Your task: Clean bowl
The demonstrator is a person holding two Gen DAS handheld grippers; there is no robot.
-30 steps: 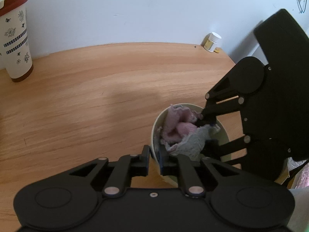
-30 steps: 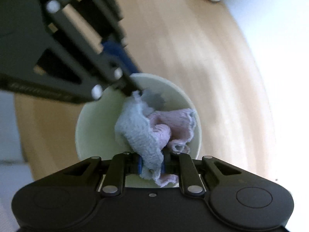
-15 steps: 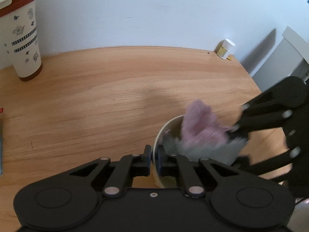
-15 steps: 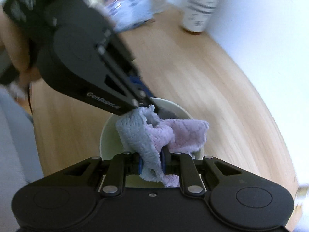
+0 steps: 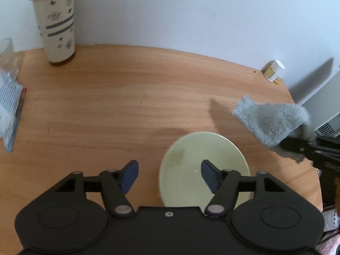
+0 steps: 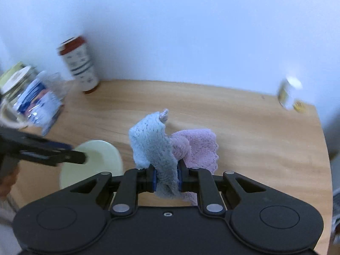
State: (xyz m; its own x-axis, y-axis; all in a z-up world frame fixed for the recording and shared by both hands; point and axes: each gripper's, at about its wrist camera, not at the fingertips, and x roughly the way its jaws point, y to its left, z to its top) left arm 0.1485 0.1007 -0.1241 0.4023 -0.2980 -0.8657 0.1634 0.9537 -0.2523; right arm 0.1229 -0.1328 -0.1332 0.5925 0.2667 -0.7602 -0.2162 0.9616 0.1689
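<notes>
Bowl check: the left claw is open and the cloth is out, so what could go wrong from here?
1. The bowl is loose on the table: the open left claw has one finger over its rim and could nudge or tip it when moving away.
2. The cloth hangs loosely from the right claw, pinched only at a fold; it may slip or drag across the table.
</notes>
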